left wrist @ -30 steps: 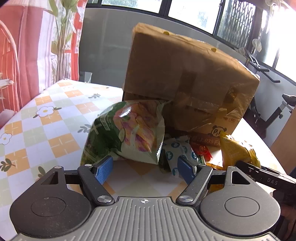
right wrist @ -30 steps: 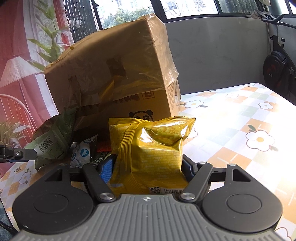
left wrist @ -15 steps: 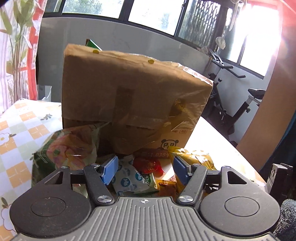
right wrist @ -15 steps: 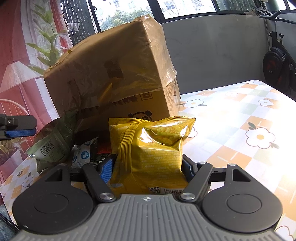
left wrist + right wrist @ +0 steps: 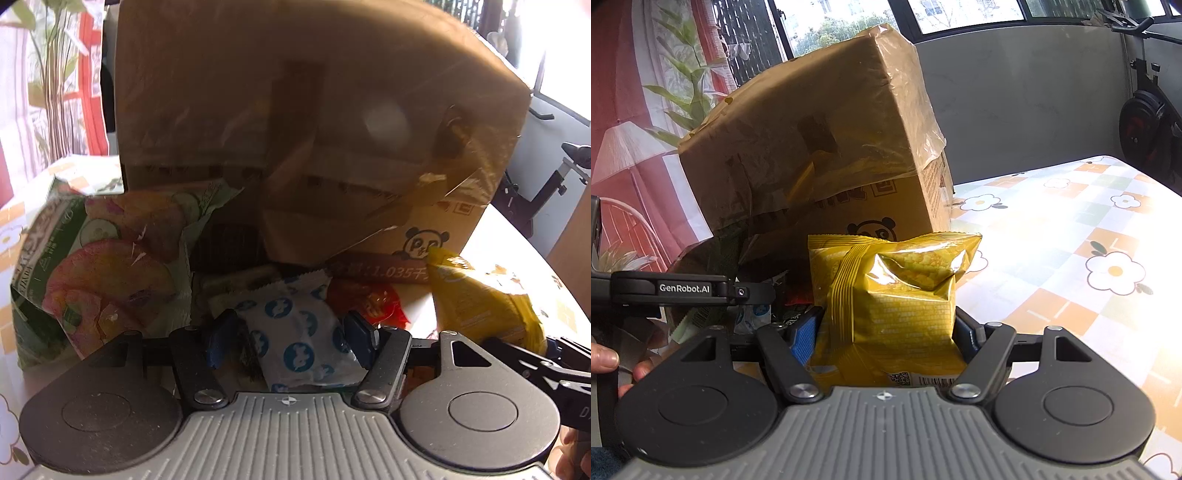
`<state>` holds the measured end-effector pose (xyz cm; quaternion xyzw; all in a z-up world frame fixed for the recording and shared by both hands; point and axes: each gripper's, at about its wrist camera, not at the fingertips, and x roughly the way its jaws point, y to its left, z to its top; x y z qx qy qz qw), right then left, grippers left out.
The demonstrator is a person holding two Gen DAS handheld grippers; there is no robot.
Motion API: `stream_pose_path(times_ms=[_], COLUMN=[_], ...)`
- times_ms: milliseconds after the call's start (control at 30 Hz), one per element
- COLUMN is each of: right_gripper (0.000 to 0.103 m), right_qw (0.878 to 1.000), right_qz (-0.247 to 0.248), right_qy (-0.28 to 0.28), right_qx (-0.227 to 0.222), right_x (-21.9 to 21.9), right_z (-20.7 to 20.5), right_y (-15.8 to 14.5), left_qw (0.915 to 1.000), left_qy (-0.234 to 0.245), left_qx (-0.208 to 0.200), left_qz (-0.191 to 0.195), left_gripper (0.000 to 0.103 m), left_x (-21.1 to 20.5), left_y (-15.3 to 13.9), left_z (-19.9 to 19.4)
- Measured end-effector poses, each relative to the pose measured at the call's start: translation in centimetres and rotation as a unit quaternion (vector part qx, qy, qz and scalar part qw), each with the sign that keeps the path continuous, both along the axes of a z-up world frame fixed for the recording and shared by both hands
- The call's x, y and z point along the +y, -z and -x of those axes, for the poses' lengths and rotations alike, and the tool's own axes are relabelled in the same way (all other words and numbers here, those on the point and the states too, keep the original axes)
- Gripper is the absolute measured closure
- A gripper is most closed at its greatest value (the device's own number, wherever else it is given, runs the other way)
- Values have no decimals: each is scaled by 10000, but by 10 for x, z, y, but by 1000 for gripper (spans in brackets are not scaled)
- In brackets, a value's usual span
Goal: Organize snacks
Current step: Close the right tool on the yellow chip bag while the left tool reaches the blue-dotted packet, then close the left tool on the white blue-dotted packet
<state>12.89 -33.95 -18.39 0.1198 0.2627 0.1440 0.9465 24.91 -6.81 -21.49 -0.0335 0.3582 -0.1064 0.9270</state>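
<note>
My left tool, jaws opening, straddled the light, crinkly blue-dotted packet, best pinched mid-body; my right tool stayed clamped on the puffy yellow bag.

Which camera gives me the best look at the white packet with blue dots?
Left wrist view: the white packet lies unobstructed between the left gripper jaws, which are opening. Right wrist view shows only a sliver beside the yellow bag.
</note>
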Motion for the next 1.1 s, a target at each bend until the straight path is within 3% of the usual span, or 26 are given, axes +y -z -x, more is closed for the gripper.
stream_pose_path(times_ms=[67,133,200,300,633,1100], right_gripper=[30,30,30,30,30,30], right_qw=[10000,10000,10000,10000,10000,10000], right_qz=[-10,8,32,5,-61,-12], right_qy=[5,14,10,8,17,77], right_qx=[0,-6,-9,-2,5,-13], right_x=[0,0,1,2,0,2], right_z=[0,0,0,-1,0,2], right_y=[0,-1,-1,0,1,1], left_qw=[9998,9999,9999,9996,9996,9988], left_qy=[-88,-40,24,120,38,394], left_qx=[83,88,93,48,-3,-261], left_qz=[180,122,100,266,262,94], left_gripper=[37,38,51,56,56,56], left_x=[5,2,0,2,6,8], left_y=[7,8,6,4,-1,-15], left_z=[-5,-6,-5,1,26,63])
